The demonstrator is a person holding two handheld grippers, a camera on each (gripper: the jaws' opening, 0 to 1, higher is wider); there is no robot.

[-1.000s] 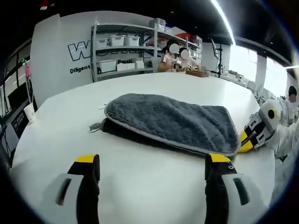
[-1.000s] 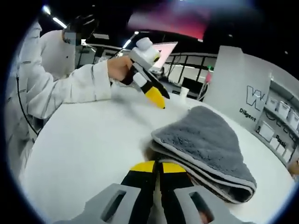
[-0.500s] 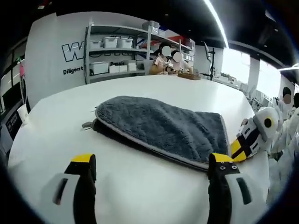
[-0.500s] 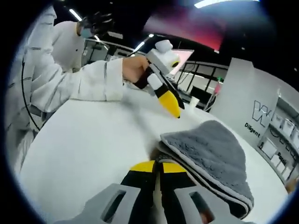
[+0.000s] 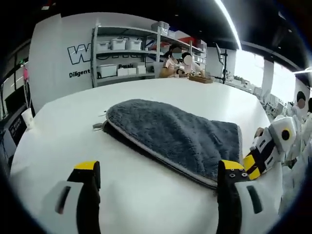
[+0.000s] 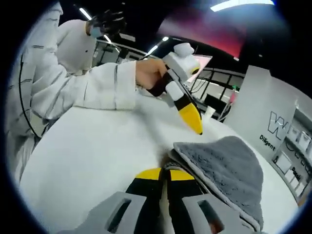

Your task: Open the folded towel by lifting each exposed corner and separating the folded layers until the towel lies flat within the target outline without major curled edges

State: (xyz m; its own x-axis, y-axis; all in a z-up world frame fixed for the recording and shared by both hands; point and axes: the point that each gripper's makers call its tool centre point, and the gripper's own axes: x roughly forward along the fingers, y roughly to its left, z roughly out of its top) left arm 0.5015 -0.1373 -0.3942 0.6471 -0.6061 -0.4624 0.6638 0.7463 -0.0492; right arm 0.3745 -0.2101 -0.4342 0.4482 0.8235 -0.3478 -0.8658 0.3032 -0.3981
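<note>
Change: since a second ago the right gripper [image 6: 165,171] has stayed pinched at the towel's corner while the left gripper has drawn closer to the towel, its near edge now just beside the right-hand jaw.
Towel: the grey towel [image 5: 170,131] lies folded on the white tabletop [image 5: 146,200], roughly mid-table and well clear of the far edge; stacked layers show along its near fold.
Outline: no target outline can be made out on the tabletop.
Right gripper: jaws nearly closed at a towel [image 6: 226,165] corner; whether a layer is caught between them I cannot tell. Placed there, I judge, to lift that corner.
Left gripper: the left gripper [image 5: 158,170] has jaws wide apart, holding nothing, low over the tabletop facing the long fold, probably ready to take another corner.
Person: a white sleeve [image 6: 97,87] reaches across the tabletop.
Beyond: shelves [image 5: 126,53] with bins stand past the far edge.
</note>
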